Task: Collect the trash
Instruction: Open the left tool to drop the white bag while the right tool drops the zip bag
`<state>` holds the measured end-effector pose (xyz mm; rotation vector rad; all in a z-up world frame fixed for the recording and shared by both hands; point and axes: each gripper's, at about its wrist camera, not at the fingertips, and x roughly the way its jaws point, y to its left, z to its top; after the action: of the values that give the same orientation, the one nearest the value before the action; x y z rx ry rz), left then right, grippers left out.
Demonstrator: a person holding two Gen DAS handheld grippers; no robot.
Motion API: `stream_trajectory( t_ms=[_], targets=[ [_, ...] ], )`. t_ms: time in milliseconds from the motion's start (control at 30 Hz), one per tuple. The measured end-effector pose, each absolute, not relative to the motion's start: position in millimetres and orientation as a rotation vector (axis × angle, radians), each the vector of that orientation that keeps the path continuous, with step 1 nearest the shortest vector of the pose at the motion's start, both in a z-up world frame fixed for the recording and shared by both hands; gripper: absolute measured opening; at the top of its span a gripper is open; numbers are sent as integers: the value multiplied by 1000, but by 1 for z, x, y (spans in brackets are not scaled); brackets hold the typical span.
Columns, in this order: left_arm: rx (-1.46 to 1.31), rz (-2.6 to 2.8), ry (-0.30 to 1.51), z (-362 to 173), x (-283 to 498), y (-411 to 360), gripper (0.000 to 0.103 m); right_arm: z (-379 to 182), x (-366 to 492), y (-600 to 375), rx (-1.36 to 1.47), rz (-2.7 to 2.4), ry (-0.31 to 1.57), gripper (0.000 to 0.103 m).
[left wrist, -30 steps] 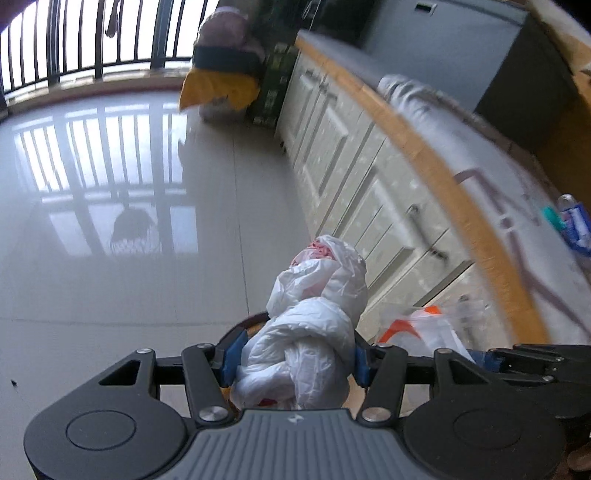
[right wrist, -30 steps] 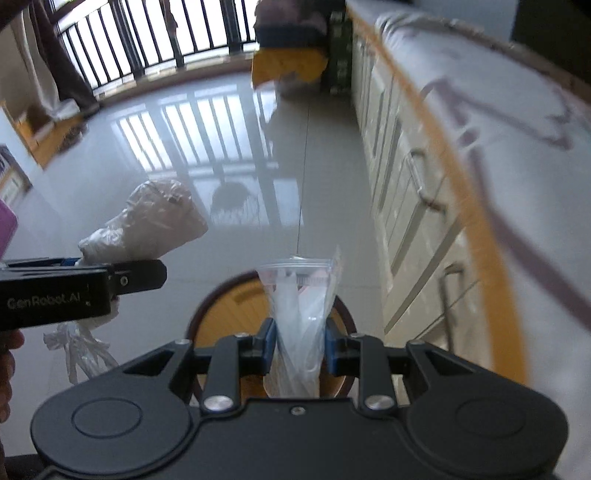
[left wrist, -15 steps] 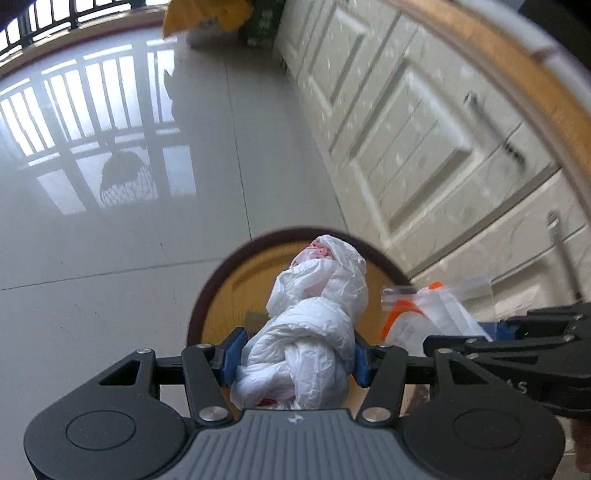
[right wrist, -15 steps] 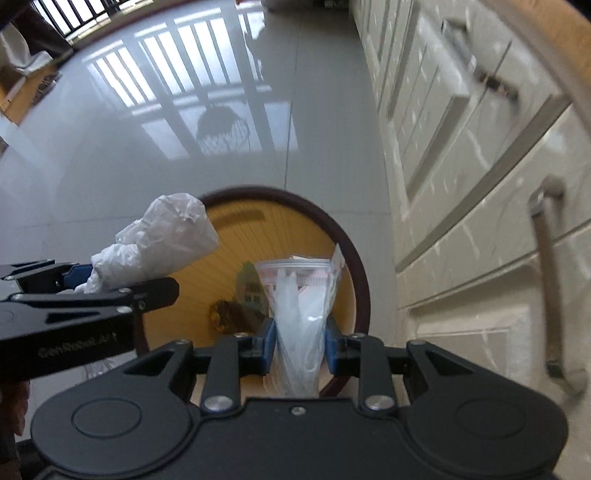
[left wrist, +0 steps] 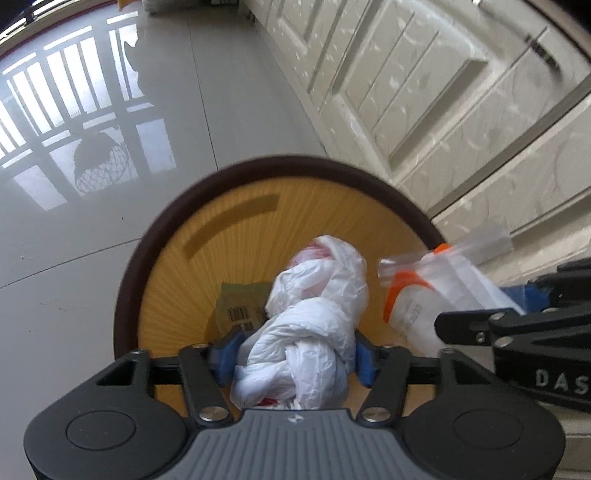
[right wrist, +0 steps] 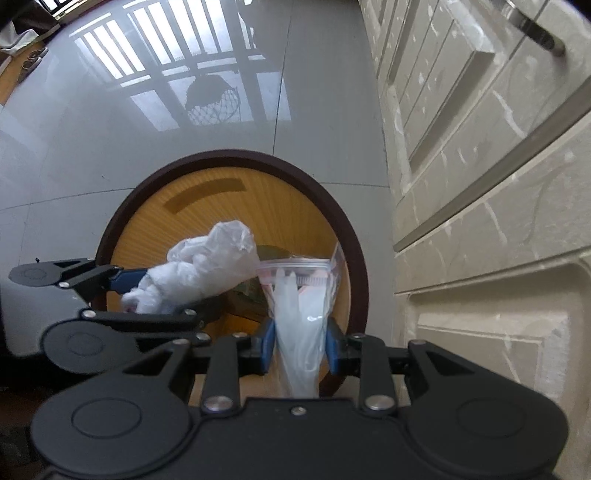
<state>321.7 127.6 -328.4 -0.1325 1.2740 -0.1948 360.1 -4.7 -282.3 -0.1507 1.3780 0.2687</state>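
My left gripper (left wrist: 291,350) is shut on a knotted white plastic bag (left wrist: 314,317) and holds it over the open round bin (left wrist: 155,229), which has a dark rim and a yellow inside. My right gripper (right wrist: 300,339) is shut on a clear zip bag (right wrist: 301,325), also over the bin (right wrist: 229,157). The zip bag (left wrist: 428,295) shows at the right of the left wrist view, and the white bag (right wrist: 207,269) at the left of the right wrist view. A green packet (left wrist: 240,306) lies in the bin's bottom.
White cabinet doors (left wrist: 424,92) stand right beside the bin; a metal handle (right wrist: 535,26) sticks out near the top right. Glossy grey floor tiles (left wrist: 92,203) spread to the left and far side.
Both grippers have moved forward and down, tilting toward the floor. The bin, first partly hidden, now fills the middle of both views, with both bags above its opening.
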Motion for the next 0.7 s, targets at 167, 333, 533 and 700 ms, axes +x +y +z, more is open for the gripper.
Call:
stream_trajectory(
  t_ms=[167, 333, 533, 700],
  targets=[
    [-95, -198, 1285, -331, 320, 129, 86, -289, 362, -3, -152, 274, 1392, 30],
    [-50, -192, 1273, -323, 318, 134, 88, -293, 363, -1, -140, 306, 1387, 33],
    [0, -192, 1261, -310, 314, 139, 93, -289, 362, 3, -112, 359, 1384, 38],
    [0, -180, 1263, -302, 310, 144, 97, -281, 361, 3, -109, 355, 1377, 51]
  ],
)
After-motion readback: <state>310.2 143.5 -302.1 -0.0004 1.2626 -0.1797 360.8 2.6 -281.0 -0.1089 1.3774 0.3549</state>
